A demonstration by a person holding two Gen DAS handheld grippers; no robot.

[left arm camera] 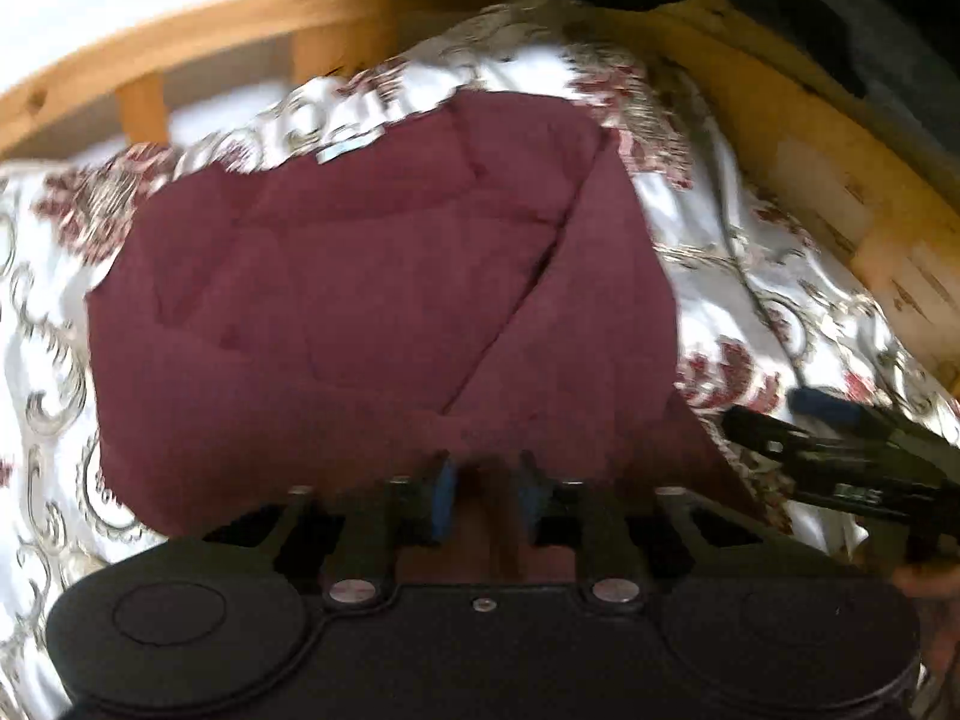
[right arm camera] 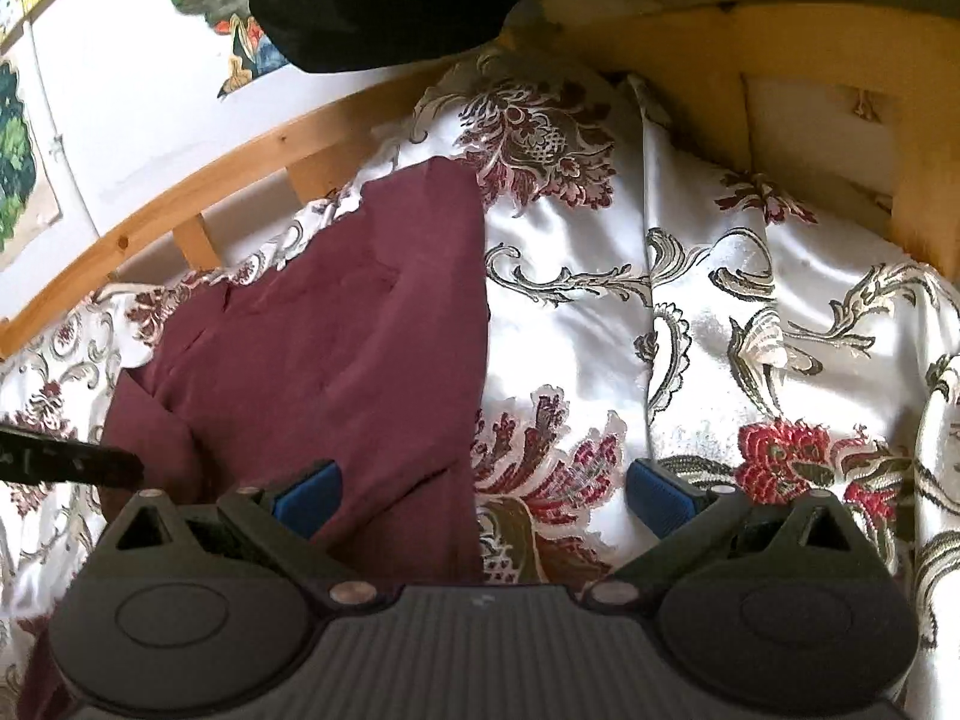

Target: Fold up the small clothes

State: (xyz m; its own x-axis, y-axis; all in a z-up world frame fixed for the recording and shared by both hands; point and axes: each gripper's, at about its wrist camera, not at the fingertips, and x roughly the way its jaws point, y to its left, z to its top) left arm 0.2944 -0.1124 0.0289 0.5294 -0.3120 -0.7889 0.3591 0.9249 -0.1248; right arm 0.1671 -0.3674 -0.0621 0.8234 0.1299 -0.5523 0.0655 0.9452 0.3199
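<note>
A maroon garment point(left arm camera: 372, 300) lies spread, with folds across it, on a floral satin bedspread point(left arm camera: 750, 276). My left gripper point(left arm camera: 485, 483) is at the garment's near edge. Its blue pads point(left arm camera: 444, 498) stand a little apart with maroon cloth showing in the narrow gap, not pinched. In the right wrist view the same garment point(right arm camera: 336, 348) lies to the left, and my right gripper point(right arm camera: 483, 498) is wide open over its right edge, holding nothing. The right gripper point(left arm camera: 768, 411) enters the left wrist view from the right. The left gripper point(right arm camera: 120, 468) pokes in at the left edge of the right wrist view.
A wooden bed frame point(left arm camera: 240, 18) runs along the far side and the right corner point(right arm camera: 810, 60). A black bundle point(right arm camera: 384, 0) hangs over the far edge. The white wall behind holds coloured pictures point(right arm camera: 12, 180). Bare bedspread point(right arm camera: 600, 330) stretches right of the garment.
</note>
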